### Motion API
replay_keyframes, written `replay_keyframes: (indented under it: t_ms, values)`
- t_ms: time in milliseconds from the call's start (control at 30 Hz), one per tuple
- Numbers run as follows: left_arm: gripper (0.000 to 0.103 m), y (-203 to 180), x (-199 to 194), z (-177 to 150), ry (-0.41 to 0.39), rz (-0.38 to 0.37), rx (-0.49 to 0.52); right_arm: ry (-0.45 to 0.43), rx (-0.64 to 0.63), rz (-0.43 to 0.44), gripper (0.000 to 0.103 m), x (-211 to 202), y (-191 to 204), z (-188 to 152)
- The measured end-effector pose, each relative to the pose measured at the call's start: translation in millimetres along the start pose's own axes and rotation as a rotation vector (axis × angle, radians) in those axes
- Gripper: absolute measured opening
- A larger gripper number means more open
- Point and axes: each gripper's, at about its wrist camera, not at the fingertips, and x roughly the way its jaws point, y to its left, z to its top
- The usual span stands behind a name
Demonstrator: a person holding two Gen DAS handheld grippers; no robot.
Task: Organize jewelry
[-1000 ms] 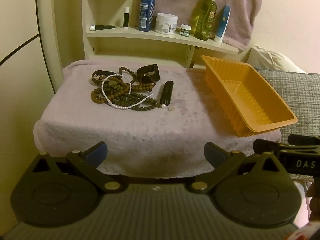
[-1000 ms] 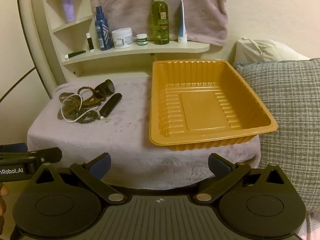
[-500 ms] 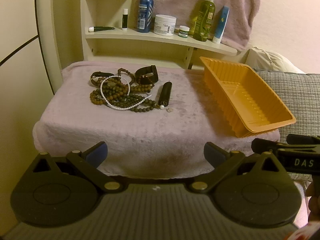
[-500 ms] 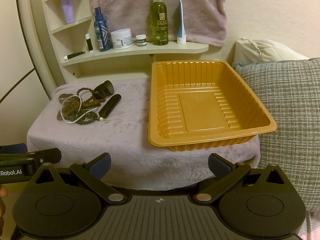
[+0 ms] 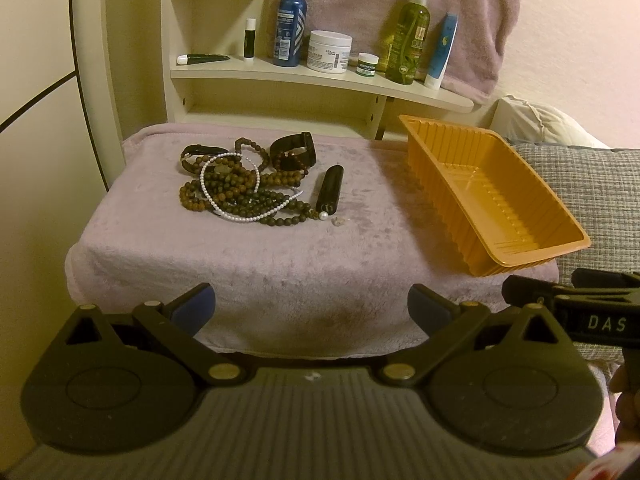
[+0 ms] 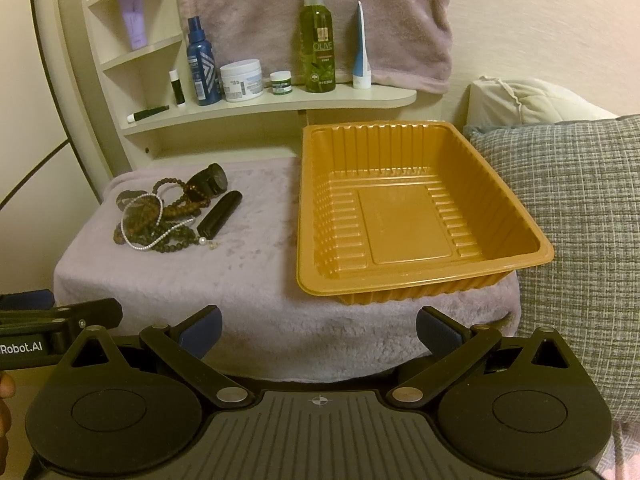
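Both the left gripper and right gripper hover with fingers spread apart and empty, short of the towel-covered surface. The tangled jewelry pile lies left of the empty orange tray; lifting one strand would likely drag others. The black tube beside it points lengthwise toward the camera.

An orange ribbed tray sits on a pale lilac fleece cover. Brown and dark-green beads tangle with a white pearl strand. The cushion is grey checked.
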Motion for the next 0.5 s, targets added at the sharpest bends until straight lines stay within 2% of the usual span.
replay_keyframes:
  t_ms: [500]
  values:
    - [0.101,-1.5,-1.4,0.1,-0.003,-0.001,0.003,-0.001,0.004,0.001,0.102,0.5,0.4,1.7]
